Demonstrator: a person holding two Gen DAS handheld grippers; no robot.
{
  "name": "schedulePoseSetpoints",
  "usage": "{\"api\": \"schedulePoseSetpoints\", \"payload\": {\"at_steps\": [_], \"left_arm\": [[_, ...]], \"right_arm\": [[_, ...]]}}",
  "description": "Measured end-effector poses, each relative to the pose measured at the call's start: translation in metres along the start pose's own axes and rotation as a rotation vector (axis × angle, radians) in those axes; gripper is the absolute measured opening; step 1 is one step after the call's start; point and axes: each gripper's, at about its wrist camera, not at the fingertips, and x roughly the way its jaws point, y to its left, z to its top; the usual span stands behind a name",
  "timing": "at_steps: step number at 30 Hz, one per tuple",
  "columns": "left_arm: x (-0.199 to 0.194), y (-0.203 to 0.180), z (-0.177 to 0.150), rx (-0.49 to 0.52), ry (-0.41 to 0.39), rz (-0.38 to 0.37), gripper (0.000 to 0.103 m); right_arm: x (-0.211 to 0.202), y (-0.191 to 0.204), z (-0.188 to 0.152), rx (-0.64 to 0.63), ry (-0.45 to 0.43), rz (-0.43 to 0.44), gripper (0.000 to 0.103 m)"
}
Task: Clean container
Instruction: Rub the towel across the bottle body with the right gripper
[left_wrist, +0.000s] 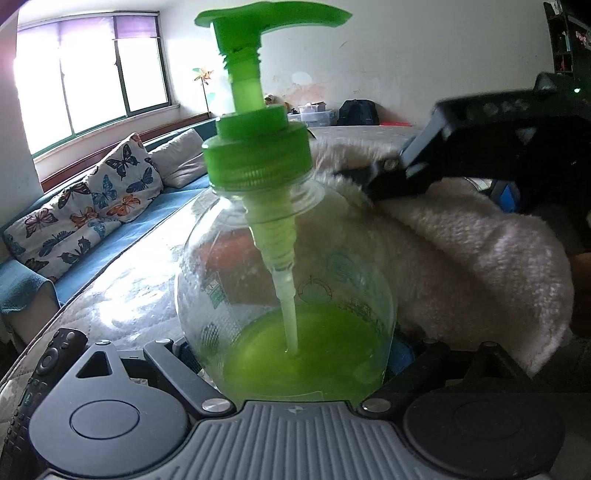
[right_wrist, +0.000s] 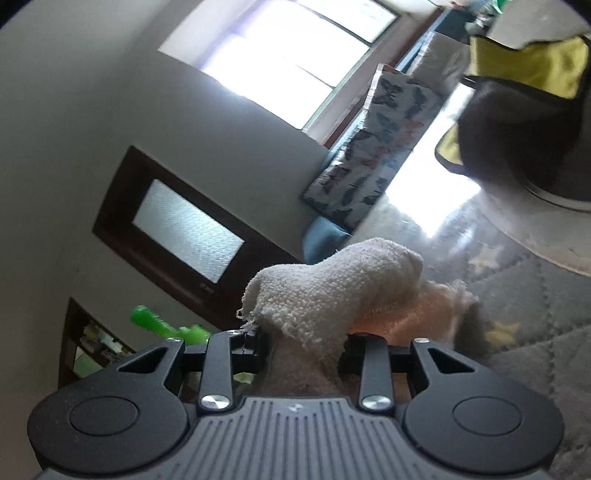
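Standing upright between the fingers of the left gripper, the bottle fills the middle of the left wrist view; the fingers press in on its rounded clear belly from both sides, spread about as wide as the bottle. Green soap pools in its lower part, right in front of the gripper body, and the green pump rises well above the fingers. A remote control lies on the quilted table cover just left of this gripper.

The right gripper has its fingers closed on a fluffy white towel, which bulges forward out of the narrow gap between them. In the left wrist view the same towel sits to the right of the bottle and lies against its shoulder and side, with the right gripper reaching in from the right, its tips just under the green cap. From the right gripper's own view the bottle is mostly hidden behind its body; only the green pump shows, at the lower left beyond the left finger
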Motion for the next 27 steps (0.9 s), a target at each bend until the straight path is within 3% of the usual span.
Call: {"api": "schedulePoseSetpoints", "payload": {"at_steps": [10, 14, 18, 22, 27], "left_arm": [[0.002, 0.001, -0.002, 0.001, 0.004, 0.005, 0.096], [0.004, 0.001, -0.004, 0.0, 0.005, 0.005, 0.096], [0.006, 0.005, -0.004, -0.005, 0.006, 0.003, 0.097], [0.004, 0.004, -0.004, -0.008, 0.007, 0.001, 0.097], [0.003, 0.005, -0.003, -0.009, 0.007, 0.0, 0.097]], "right_arm": [[0.014, 0.006, -0.007, -0.084, 0.055, -0.164, 0.033], [0.003, 0.01, -0.008, -0.085, -0.008, -0.112, 0.033], [-0.011, 0.022, -0.009, -0.117, -0.089, 0.019, 0.033], [-0.014, 0.028, -0.012, -0.131, -0.097, 0.117, 0.033], [-0.009, 0.023, -0.012, -0.122, -0.055, 0.076, 0.033]]}}
